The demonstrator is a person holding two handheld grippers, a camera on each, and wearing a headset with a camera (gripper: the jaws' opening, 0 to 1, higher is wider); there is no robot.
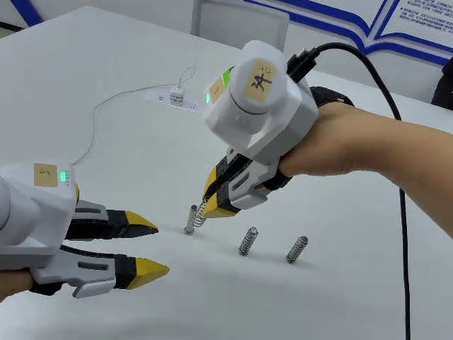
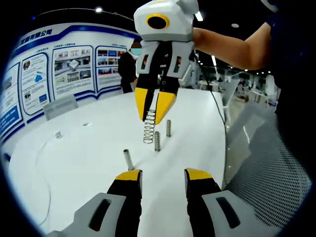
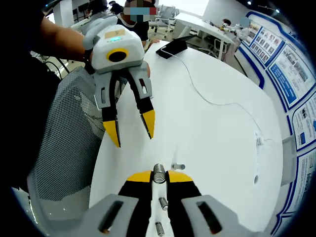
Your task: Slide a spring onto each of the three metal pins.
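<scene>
spring: looks tiny, light and bendy, hangs just beside the bare pin | right gripper: pinches its top, best squeezed softly there | left gripper: wide apart, holds nothing

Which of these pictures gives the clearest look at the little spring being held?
The left gripper view: the spring hangs at full length from the right gripper, side-on, near the bare pin. The head view has its lower coils peeking below that gripper; the right gripper view sees it end-on, foreshortened.
</scene>
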